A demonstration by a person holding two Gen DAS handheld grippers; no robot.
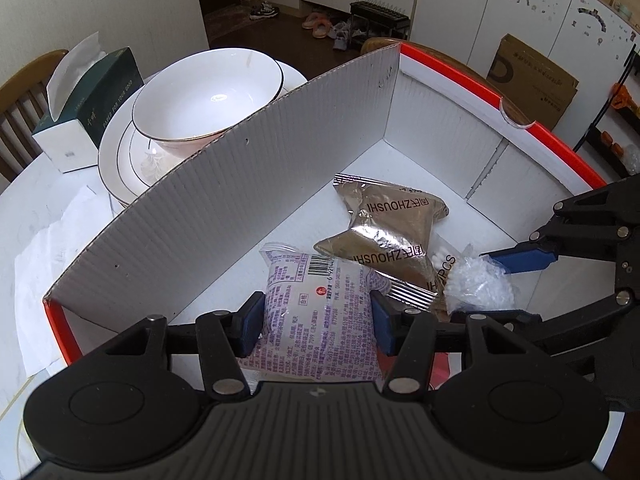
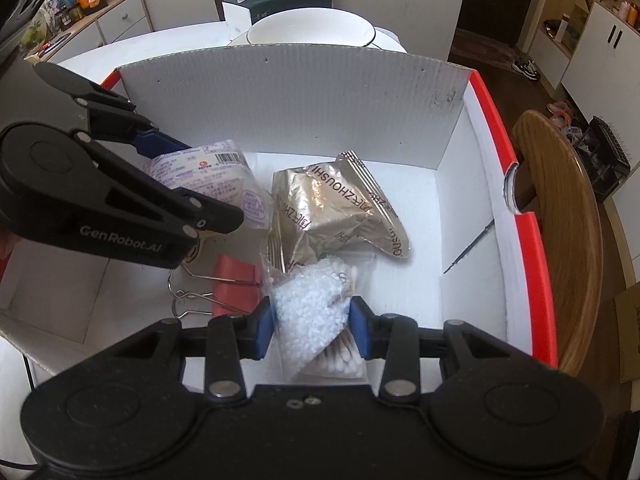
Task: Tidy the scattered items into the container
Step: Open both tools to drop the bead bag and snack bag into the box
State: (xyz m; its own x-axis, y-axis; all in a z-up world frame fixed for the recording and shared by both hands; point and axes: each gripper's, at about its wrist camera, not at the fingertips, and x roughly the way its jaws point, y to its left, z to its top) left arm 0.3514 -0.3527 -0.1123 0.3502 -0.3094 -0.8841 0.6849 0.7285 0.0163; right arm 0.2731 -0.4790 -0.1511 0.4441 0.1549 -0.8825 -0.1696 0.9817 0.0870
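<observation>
Left claw (image 1: 318, 322) clamped on a purple-printed white snack packet (image 1: 320, 320), blue pads (image 1: 252, 322) pressing both its sides, packet down inside the white cardboard box (image 1: 224, 184) with red rim. Right claw (image 2: 312, 330) clamped on a clear bag of cotton swabs (image 2: 316, 320), pads (image 2: 360, 332) touching both sides of the bag, also inside the box. From the left wrist view the right claw comes in at the right, its tip at the swab bag.

Ahead of the left claw, just past the packet: two gold foil sachets (image 1: 390, 224) printed ZHOUSHI, overlapping each other on the box floor. Swab bag lies to the right of the left claw, touching the nearer sachet.

From the right claw: sachets straight ahead, just beyond the swab bag; red binder clip (image 2: 234, 286) with wire handles to its left on the box floor; the purple packet further left-ahead under the left claw.

Beyond the box's far wall on the table (image 1: 52, 216): a white bowl (image 1: 208, 94) stacked on plates (image 1: 116, 160), dark green tissue box (image 1: 88, 108) beside them. Wooden chair (image 2: 560, 220) to the right of the box.
</observation>
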